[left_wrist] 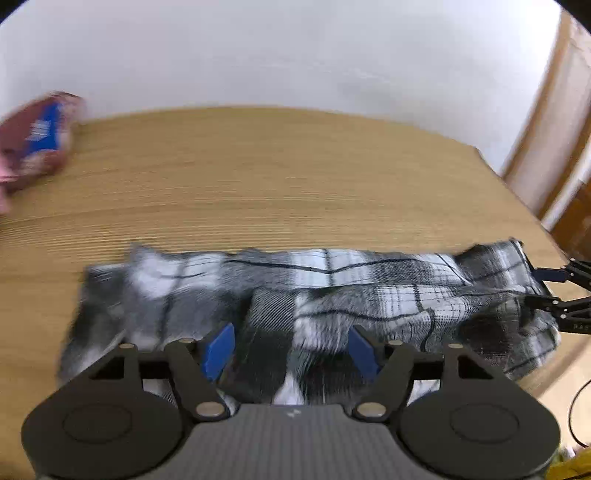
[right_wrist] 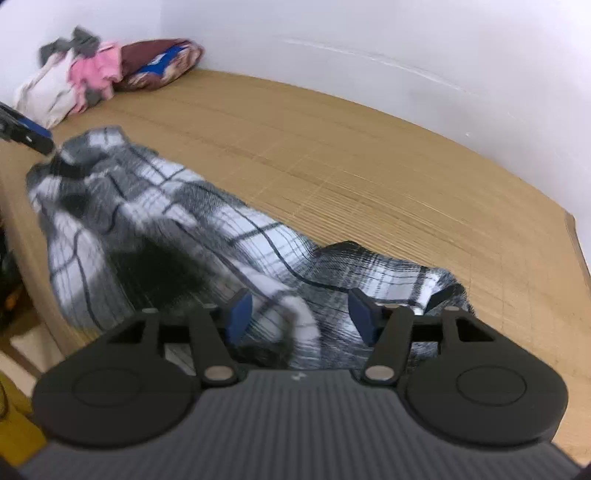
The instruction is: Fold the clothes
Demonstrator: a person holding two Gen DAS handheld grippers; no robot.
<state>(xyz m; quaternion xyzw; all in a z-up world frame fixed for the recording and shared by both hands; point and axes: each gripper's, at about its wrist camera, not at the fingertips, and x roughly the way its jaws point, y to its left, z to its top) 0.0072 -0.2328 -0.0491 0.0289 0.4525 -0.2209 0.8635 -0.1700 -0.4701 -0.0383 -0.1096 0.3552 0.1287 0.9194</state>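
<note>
Left gripper (left_wrist: 291, 347) sits low over the plaid cloth (left_wrist: 332, 295), jaws apart, blue pads w/ nothing pinched between them, just fabric lying underneath. Right gripper (right_wrist: 301, 314) same story: jaws spread wide, blue pads clear of each other, hovering over the near end of the cloth, no grip on it.

In the left wrist view the other gripper pokes in at the right edge, its tips at the cloth's right end; can't tell if they touch.

Cloth is black-white-grey check, bunched into a long rumpled strip along the near edge of the mat (left_wrist: 258, 177), wrinkled, not flat, a fold ridge running lengthwise. In the right wrist view it stretches from near-centre out to far left.

Mat is tan, ribbed, bare across the middle and far side. Far left corner, vs the white wall (right_wrist: 369, 33): clothes pile (right_wrist: 74, 81) in pink, white, grey, and beside it a maroon pillow (right_wrist: 159, 62) w/ a blue patch. Both views blurred.
</note>
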